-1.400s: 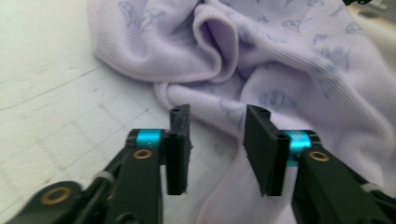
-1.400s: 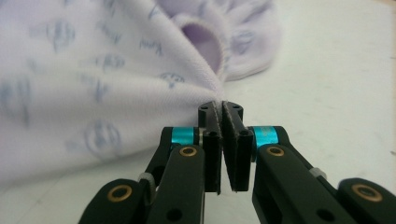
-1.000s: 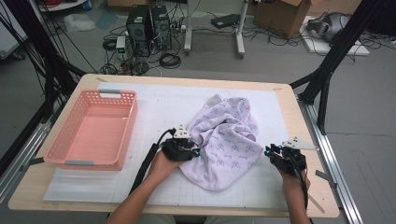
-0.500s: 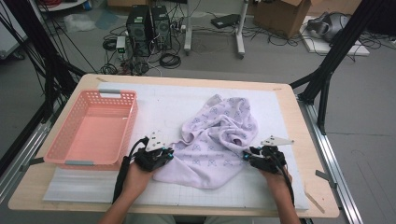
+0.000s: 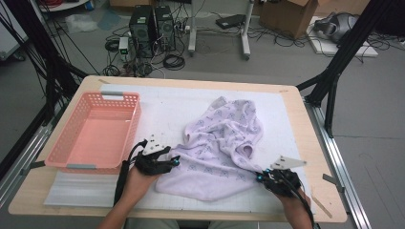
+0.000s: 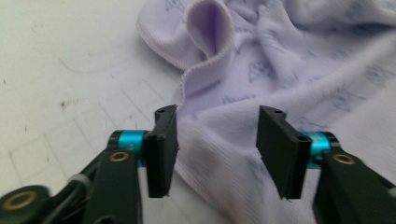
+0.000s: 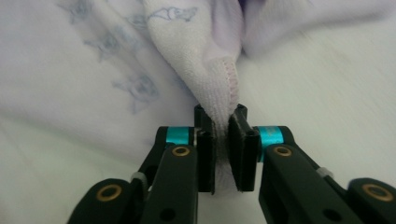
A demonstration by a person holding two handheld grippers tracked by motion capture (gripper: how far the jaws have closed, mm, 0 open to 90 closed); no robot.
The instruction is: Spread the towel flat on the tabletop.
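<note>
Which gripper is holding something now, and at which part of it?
The right gripper pinches the lilac garment at a stitched hem edge. The left gripper, just opened, holds nothing.

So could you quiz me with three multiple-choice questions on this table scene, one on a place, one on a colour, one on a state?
1. Where does the perforated plastic basket stand?
A. on the table's left side
B. on the table's right side
C. on top of the cloth

2. What colour is the soft printed cloth?
A. dark green
B. pale lilac
C. bright orange

3. What are the right gripper jaws doing?
A. standing wide open over bare table
B. clamping a basket handle
C. pinching a fold of the cloth

Answers: 1 A, the high view shows it left of the cloth. 2 B, all views show lilac fabric. 3 C, the right gripper view shows the hem squeezed between the pads.
</note>
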